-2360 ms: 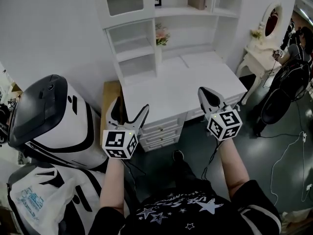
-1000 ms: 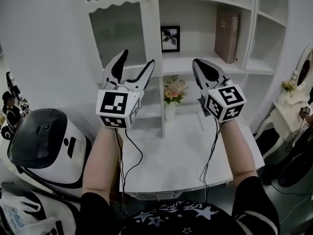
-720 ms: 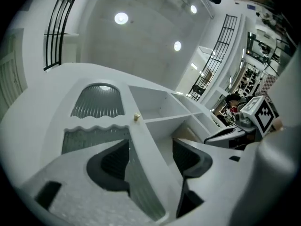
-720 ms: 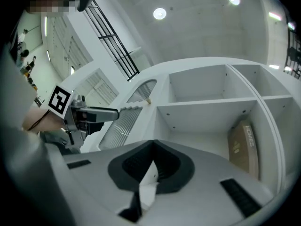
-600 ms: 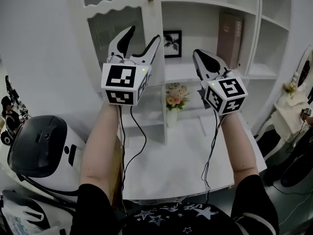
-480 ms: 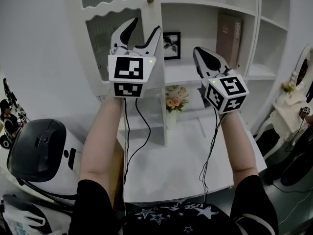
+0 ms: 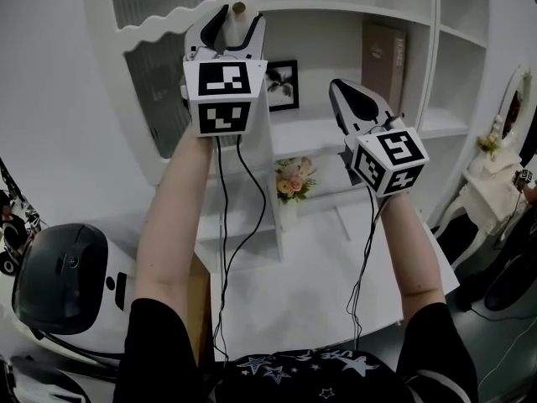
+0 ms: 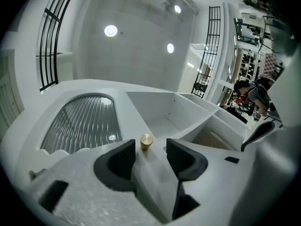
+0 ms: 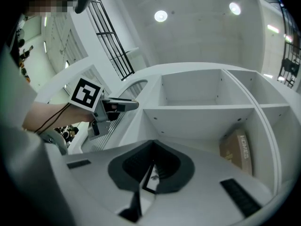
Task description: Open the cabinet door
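Observation:
The white cabinet door with ribbed glass stands shut at the upper left of the shelf unit. Its small brass knob sits at the door's upper right corner. My left gripper is raised to that knob. In the left gripper view the knob lies between the jaw tips of the left gripper. The jaws are closing, with a small gap still on each side of the knob. My right gripper hangs in front of the open shelves, shut and empty, its tips together.
A brown book leans in the open shelf, with a framed picture beside the door and a flower vase below. The white desk top lies under my arms. A white machine with a black visor stands lower left.
My left gripper has risen up the door edge to the knob, and its jaws have narrowed around it. The right gripper has lifted only slightly and stays shut.

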`<action>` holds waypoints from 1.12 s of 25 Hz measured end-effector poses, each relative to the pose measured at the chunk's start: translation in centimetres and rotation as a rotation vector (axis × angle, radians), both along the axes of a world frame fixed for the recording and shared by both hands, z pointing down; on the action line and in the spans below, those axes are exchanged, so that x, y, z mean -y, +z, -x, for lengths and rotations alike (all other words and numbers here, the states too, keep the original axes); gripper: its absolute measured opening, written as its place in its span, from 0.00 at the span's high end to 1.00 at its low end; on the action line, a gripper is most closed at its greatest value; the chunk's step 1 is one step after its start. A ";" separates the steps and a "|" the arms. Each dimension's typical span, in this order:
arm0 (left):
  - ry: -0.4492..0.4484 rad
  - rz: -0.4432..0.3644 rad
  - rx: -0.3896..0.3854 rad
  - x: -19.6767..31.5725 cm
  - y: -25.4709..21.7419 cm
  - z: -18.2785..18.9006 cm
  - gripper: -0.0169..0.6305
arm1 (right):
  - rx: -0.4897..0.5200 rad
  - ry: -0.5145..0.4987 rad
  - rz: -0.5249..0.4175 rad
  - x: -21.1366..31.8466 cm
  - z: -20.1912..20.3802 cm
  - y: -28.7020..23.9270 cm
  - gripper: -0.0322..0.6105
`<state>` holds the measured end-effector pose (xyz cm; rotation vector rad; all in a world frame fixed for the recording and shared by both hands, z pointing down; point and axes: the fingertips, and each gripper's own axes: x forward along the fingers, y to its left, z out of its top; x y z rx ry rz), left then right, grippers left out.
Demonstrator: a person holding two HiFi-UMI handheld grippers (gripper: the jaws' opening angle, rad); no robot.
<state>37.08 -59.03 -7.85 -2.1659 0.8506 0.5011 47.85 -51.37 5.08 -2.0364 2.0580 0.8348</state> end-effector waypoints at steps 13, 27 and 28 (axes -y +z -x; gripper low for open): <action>-0.124 0.002 -0.101 0.5 -1.3 0.1 0.83 | -0.005 -0.045 0.017 1.0 -0.8 0.1 0.94; 0.020 0.045 -0.075 -2.7 -1.3 1.9 0.84 | 0.006 -0.159 0.018 1.9 1.6 -0.1 0.94; 0.026 0.050 -0.079 -2.9 -1.3 2.1 0.84 | 0.005 -0.166 0.021 1.9 1.9 -0.1 0.94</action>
